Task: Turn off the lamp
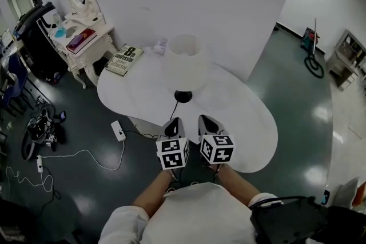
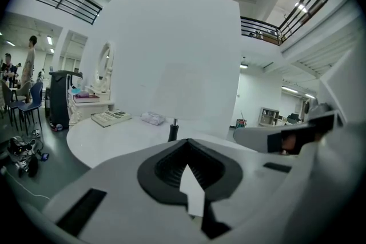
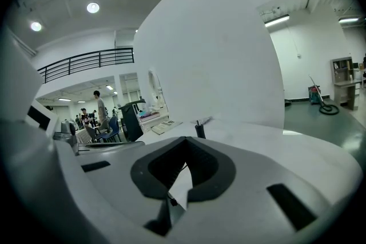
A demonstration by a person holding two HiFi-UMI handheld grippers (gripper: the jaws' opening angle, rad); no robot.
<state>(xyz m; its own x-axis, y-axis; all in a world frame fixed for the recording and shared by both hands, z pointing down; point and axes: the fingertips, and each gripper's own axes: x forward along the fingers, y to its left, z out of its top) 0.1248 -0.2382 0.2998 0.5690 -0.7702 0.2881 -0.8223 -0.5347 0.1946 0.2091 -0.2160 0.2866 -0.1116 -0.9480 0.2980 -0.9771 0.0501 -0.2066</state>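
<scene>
- Lamp (image 1: 184, 63) is what both tools face. The left gripper (image 1: 174, 123) has its jaws pressed together with nothing between them.
- The right gripper (image 1: 207, 121) sits just beside it at 3 o'clock. Its jaws also look closed and appear empty.
- Both tips hover over the near edge of the white oval table (image 1: 131, 94) and point toward 12 o'clock.
- From between the two grippers, the lamp stands upright at 12 o'clock, near but apart. Its black base (image 1: 183, 96) is on the table's middle, with the white shade above it.
- A black cord (image 1: 173, 108) runs from the base toward 7 o'clock and ends in view at the left gripper's tips.
- No switch can be made out on the base, stem or cord.
- My judgement: both grippers are about equally far from the base, but the left is nearer the cord. It suits an inline switch, if there is one.
- Further out, a book (image 1: 124, 59) lies at 10 o'clock on the table's far-left edge. A power strip (image 1: 118, 130) lies on the floor at 9 o'clock.
</scene>
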